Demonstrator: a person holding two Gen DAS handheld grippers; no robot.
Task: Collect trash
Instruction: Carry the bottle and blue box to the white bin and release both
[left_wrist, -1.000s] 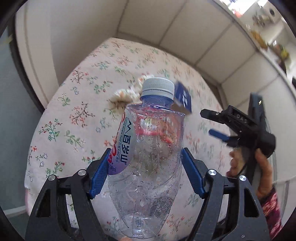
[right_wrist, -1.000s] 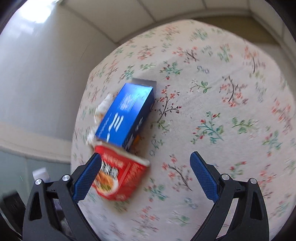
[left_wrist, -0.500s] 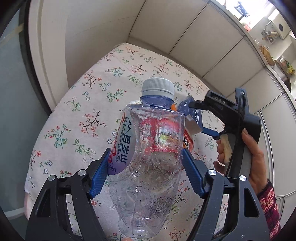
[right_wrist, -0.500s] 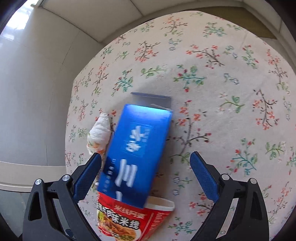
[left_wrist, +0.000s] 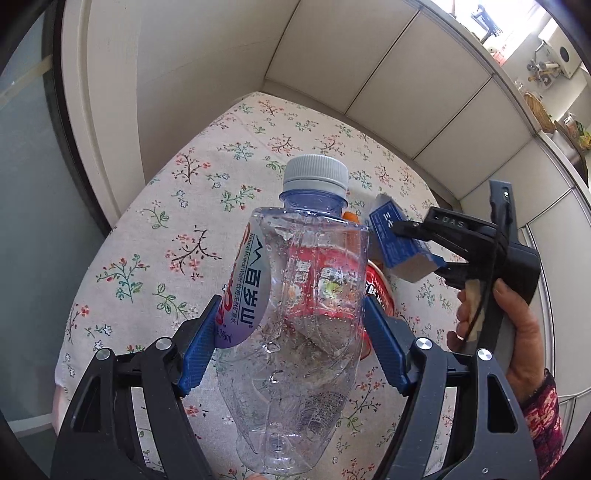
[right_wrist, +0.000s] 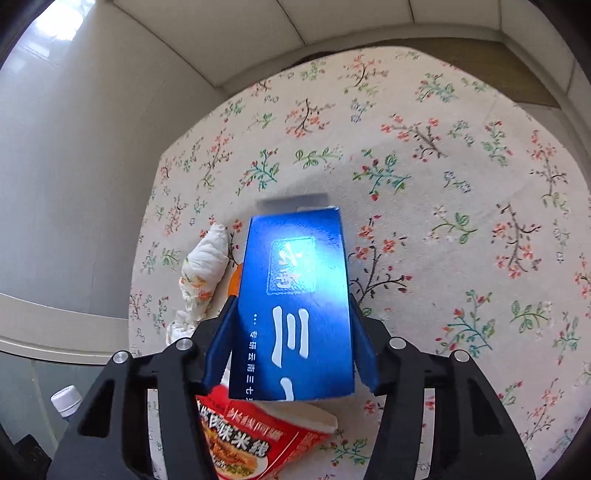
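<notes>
Right tool (right_wrist: 290, 343) closing onto one blue box (right_wrist: 295, 295) — one bottle (left_wrist: 295, 314) held.

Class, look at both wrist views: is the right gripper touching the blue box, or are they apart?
Touching. In the right wrist view, both blue pads of the closing right gripper sit flush against the sides of the blue box, with no gap showing.

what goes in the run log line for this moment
left gripper: holds plastic bottle | right gripper: fingers closing on blue box | red noodle cup, crumpled tissue: on table
</notes>
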